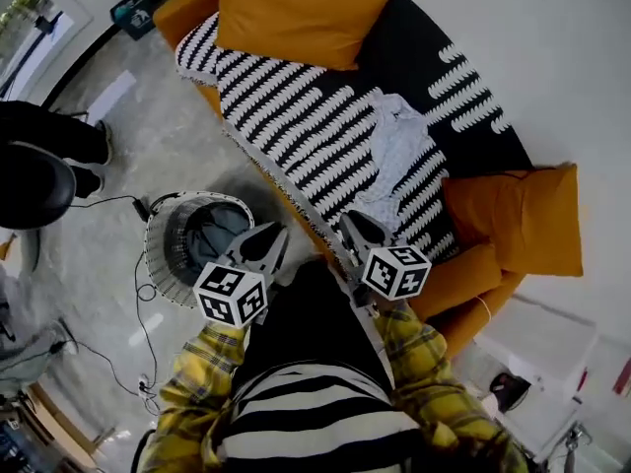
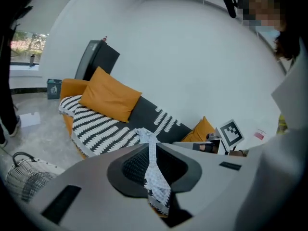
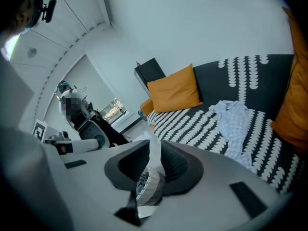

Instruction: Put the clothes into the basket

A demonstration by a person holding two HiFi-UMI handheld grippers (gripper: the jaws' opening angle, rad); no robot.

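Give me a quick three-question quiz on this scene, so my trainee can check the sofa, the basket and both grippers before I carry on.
1. True or false: a pale garment lies on the black-and-white throw on the sofa.
2. Pick one: the basket stands A) on the sofa, B) on the floor beside the sofa, C) on an orange cushion.
3. Short answer: what do the left gripper and the right gripper hold?

Key: 1 true. 2 B. 3 nothing; both pairs of jaws are nearly together with no cloth gripped.
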